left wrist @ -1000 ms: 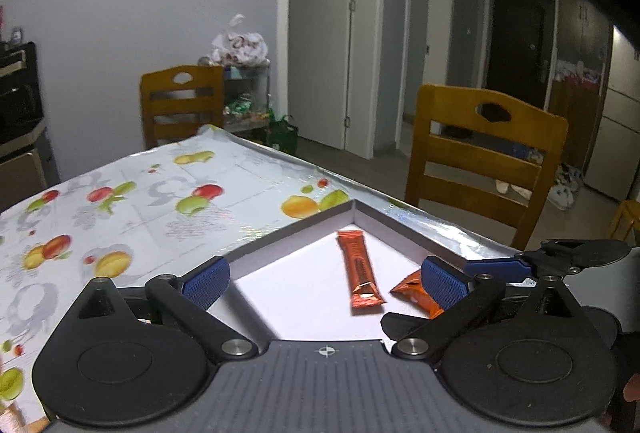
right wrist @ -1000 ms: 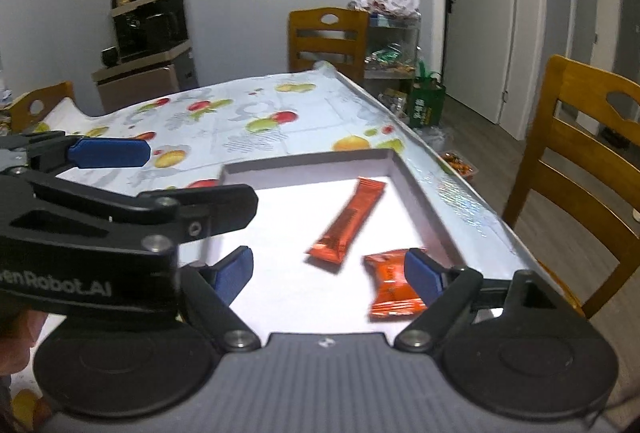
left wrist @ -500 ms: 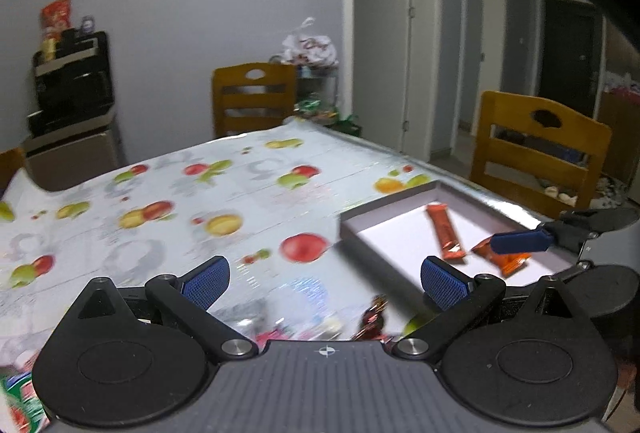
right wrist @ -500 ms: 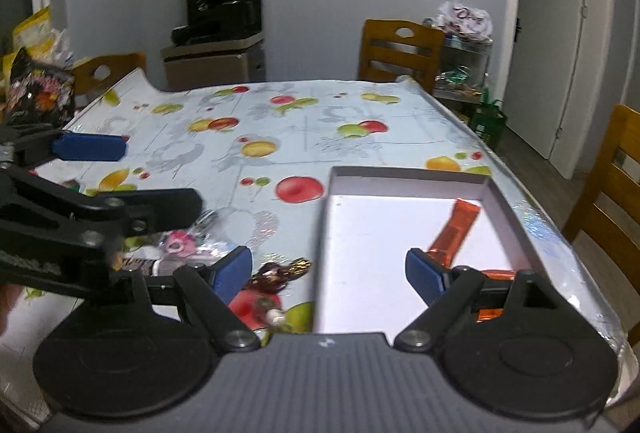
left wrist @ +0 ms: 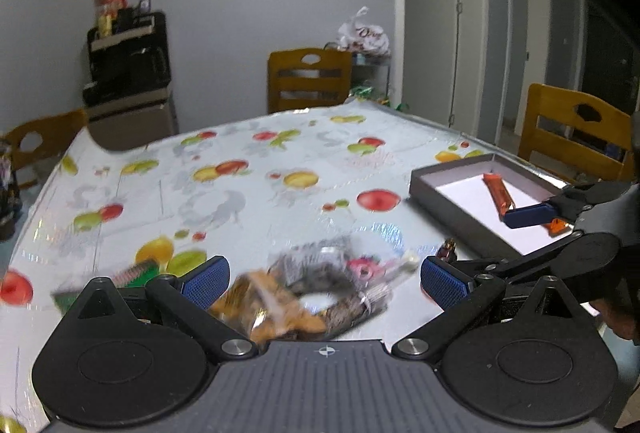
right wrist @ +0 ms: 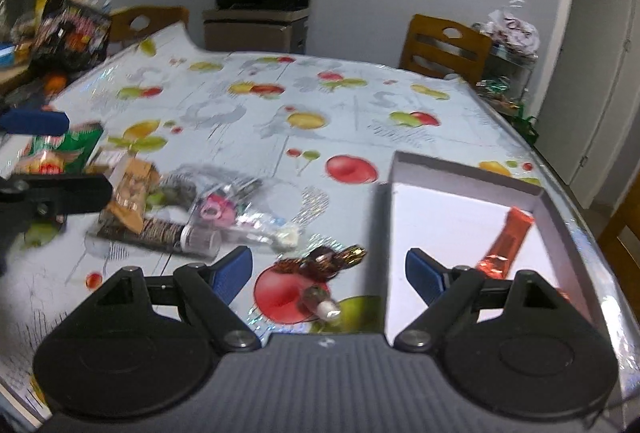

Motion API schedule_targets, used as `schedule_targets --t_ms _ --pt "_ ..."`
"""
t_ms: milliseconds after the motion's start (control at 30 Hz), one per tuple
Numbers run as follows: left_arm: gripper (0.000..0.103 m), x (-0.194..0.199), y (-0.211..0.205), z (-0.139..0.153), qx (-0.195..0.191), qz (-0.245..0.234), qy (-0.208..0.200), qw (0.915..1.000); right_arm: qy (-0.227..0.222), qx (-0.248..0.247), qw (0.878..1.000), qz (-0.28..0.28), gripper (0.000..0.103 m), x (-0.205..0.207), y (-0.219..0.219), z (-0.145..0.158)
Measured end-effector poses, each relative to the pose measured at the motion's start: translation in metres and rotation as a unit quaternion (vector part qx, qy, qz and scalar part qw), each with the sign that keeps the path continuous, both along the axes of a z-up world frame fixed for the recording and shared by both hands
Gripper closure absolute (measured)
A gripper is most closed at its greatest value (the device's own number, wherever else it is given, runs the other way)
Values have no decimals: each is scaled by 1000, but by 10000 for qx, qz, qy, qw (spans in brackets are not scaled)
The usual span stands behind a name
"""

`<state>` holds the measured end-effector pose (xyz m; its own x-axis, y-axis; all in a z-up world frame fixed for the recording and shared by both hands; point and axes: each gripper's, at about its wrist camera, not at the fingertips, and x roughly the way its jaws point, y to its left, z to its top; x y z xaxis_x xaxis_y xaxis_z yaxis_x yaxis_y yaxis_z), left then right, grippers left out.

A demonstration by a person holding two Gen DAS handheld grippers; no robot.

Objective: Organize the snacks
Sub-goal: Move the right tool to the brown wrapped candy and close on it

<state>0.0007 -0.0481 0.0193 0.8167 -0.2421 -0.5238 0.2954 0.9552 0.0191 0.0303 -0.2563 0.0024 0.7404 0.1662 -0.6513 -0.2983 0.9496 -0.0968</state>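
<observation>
Both grippers' fingers stand spread wide and hold nothing. The left gripper (left wrist: 324, 281) hangs above blurred snack packets (left wrist: 320, 285). The right gripper (right wrist: 329, 271) frames a dark wrapped candy (right wrist: 326, 259) on the tabletop (right wrist: 280, 105).

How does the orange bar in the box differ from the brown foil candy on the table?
The orange bar is long, flat and lies inside the box; the brown candy is short, crinkled, with twisted ends, and lies outside on the tablecloth. Both are shiny wrapped snacks, untouched by either gripper.

Black left gripper (left wrist: 324, 279), right gripper (right wrist: 329, 269), blue ribbed pads, silver screws, grey ridged housing
</observation>
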Motion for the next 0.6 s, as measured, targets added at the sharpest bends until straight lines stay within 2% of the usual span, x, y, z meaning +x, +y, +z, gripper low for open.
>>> schedule_targets --t_ms 133,300,433,533,600 --pt "0 -6 9 -7 -57 65 88 9999 40 -174 9997 148 18 2 10 -13" --pt "0 -9 15 -13 -145 127 170 9997 -17 -261 9991 332 27 2 17 -17" --pt "0 -8 15 -15 -190 116 203 9995 156 -393 9985 353 41 6 21 -24" --pt "0 -8 15 -16 -220 94 224 9995 299 -407 9983 282 47 11 19 -30" --pt "0 -9 14 -16 -238 80 234 9994 397 -421 9980 237 57 14 18 -33"
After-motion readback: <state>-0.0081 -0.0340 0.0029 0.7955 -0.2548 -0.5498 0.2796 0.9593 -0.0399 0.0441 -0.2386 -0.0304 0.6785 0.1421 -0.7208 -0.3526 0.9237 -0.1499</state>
